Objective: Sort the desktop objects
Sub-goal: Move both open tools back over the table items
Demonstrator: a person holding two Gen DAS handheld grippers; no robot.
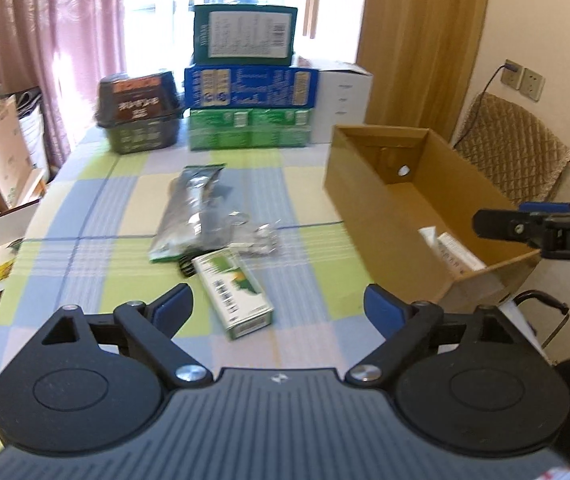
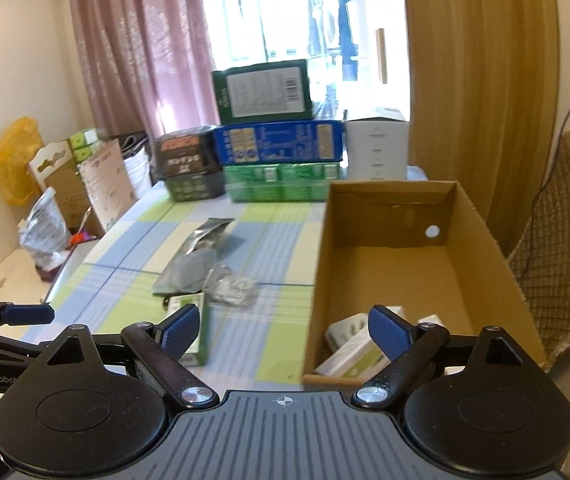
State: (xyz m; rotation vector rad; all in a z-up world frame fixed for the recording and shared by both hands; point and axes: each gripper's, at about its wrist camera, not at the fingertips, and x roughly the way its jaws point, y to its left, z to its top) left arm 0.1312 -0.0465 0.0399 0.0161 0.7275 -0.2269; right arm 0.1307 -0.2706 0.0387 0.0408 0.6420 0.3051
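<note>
A green and white carton [image 1: 237, 295] lies on the checked tablecloth [image 1: 85, 216], just ahead of my open, empty left gripper [image 1: 279, 310]. Beyond it lie a silver foil pouch [image 1: 191, 210], a clear plastic bag of small parts [image 1: 255, 236] and a black spring clip [image 1: 185, 268]. An open cardboard box [image 1: 369, 216] stands at the right with white cartons [image 1: 451, 254] inside. My right gripper [image 2: 284, 328] is open and empty above the box's near end [image 2: 321, 272]; the cartons [image 2: 355, 346] lie below it. The green carton [image 2: 195, 330], pouch [image 2: 199, 256] and bag [image 2: 233, 286] lie left of the box.
Stacked green and blue boxes [image 1: 249, 76], a dark tub [image 1: 141, 110] and a white box [image 1: 343, 100] line the table's far edge. A quilted chair [image 1: 525, 152] stands right of the cardboard box. Cartons and bags [image 2: 77, 184] crowd the floor at the left.
</note>
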